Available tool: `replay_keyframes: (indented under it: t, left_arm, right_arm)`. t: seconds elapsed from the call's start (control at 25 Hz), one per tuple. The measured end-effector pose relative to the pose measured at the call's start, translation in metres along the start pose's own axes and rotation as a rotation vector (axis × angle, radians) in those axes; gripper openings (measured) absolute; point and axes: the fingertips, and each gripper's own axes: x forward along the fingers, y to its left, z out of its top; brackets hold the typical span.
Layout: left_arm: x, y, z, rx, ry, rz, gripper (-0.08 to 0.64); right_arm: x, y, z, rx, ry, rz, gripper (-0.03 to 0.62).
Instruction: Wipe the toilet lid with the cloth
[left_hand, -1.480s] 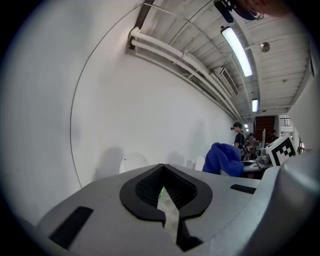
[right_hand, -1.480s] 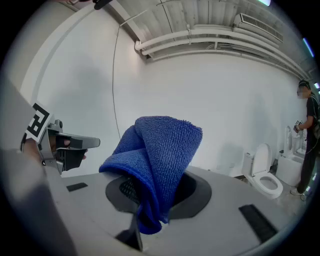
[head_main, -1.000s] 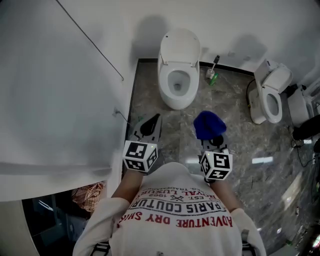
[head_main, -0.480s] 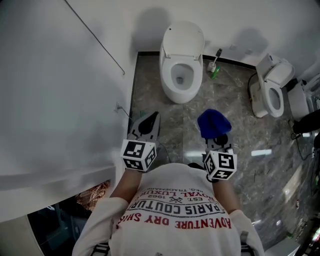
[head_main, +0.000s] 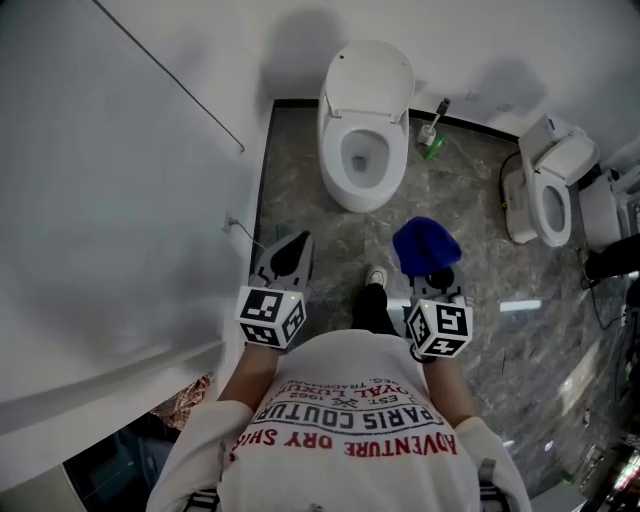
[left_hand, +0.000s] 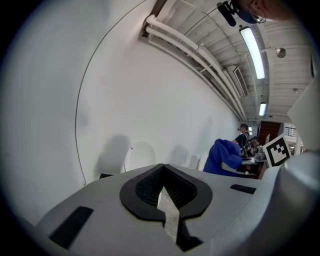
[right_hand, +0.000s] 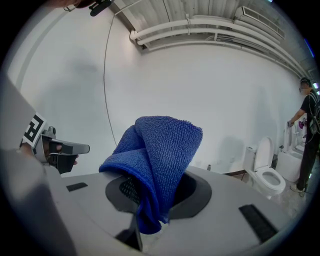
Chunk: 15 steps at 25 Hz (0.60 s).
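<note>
One shoe (head_main: 375, 277) has stepped into view between two grippers: left gripper (head_main: 297, 240) closed and empty, right gripper (head_main: 428, 272) clamping the single blue cloth (head_main: 426, 247), well short of the raised toilet lid (head_main: 372, 80), with a second toilet (head_main: 552, 190) further right.

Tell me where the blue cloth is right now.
In the head view the blue cloth is right of centre, clamped in the right hand-held gripper, above the floor and short of the toilet straight ahead.
</note>
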Motion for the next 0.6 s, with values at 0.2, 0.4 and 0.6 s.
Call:
replay_keyframes:
  t: [0.2,0.4,0.6]
  left_arm:
    - [0.073,0.004,0.027,0.028,-0.002,0.038,0.005]
    - [0.163,0.01,0.06,-0.023,-0.027,0.093,0.005]
    - [0.232,0.028,0.073,-0.064,-0.012,0.158,0.005]
  right_arm:
    - [0.073,-0.05,0.024,0.013,-0.001,0.054,0.087]
    - [0.152,-0.112,0.055,-0.008,-0.001,0.119,0.087]
    - [0.219,-0.157,0.071,-0.024,0.027,0.161,0.087]
